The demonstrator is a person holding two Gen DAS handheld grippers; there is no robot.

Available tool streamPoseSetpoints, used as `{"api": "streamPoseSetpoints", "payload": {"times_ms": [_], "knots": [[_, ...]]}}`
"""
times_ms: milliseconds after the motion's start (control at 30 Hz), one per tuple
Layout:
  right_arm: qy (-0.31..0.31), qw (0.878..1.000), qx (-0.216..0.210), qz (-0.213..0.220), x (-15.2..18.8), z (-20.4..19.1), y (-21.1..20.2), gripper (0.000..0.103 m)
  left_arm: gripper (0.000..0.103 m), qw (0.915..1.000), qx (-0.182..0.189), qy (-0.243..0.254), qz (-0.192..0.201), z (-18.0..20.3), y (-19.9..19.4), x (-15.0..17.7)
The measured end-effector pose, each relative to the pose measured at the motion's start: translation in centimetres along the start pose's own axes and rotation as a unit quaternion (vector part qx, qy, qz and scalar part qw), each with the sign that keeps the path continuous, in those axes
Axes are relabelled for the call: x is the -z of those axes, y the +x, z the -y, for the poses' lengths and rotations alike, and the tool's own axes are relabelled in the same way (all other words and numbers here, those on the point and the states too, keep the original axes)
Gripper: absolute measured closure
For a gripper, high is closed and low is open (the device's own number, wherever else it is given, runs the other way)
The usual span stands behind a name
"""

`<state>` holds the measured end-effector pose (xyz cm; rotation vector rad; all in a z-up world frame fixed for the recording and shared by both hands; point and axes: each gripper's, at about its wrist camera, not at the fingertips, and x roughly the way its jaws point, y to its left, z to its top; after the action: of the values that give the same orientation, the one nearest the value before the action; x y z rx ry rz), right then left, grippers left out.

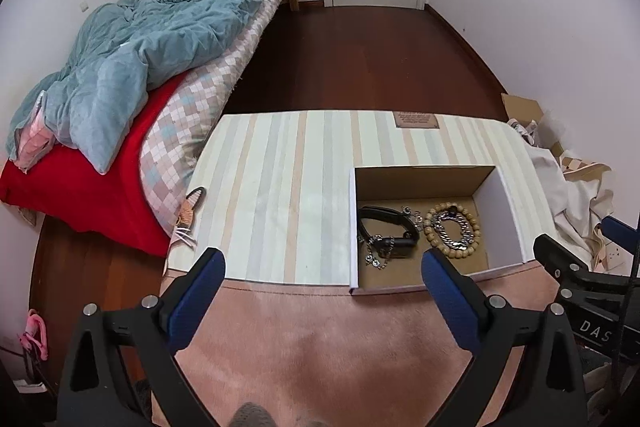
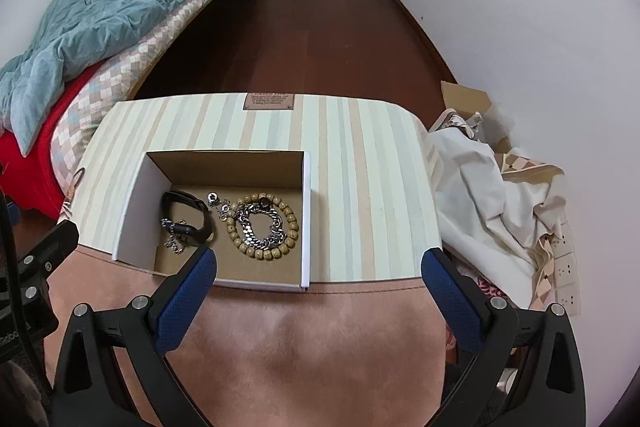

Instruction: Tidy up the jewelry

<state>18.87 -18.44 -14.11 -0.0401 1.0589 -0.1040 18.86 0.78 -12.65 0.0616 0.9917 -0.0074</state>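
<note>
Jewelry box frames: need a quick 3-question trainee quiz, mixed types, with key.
1. True or false: the silver chain bracelet lies inside the ring of the wooden bead bracelet.
2. Multiple choice: where does the black watch lie in the cardboard box, seen from the right wrist view? A) left part of the box floor B) right part of the box floor C) outside, on the striped cloth
3. Short answer: are the left gripper and right gripper open or shut, and does either hold anything?

Key: 1 true; 2 A; 3 both open, holding nothing.
</note>
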Motion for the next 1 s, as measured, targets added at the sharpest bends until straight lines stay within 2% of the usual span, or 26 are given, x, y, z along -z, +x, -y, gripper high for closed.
{"api": "streamPoseSetpoints", "payload": {"times_ms": [200,600,800,1000], "knots": [[0.011,0.999,-0.001,0.032,1.3,0.8,-5.3,0.000,0.003,0.9997,0.004,-0.006,0.023,0.1,-4.6,0.9],[0.017,0.994,-0.013,0.105,5.1,1.5,-19.7,0.000,0.003,0.9957,0.005,-0.028,0.089,-1.3,-17.0,3.6],[0.015,0.991,-0.009,0.134,6.8,1.6,-26.1,0.000,0.003,0.9943,0.007,-0.028,0.102,-1.5,-21.9,4.9],[0.018,0.989,-0.009,0.150,8.3,2.4,-30.5,0.000,0.003,0.9937,0.013,-0.028,0.108,-1.4,-25.6,5.8]]}}
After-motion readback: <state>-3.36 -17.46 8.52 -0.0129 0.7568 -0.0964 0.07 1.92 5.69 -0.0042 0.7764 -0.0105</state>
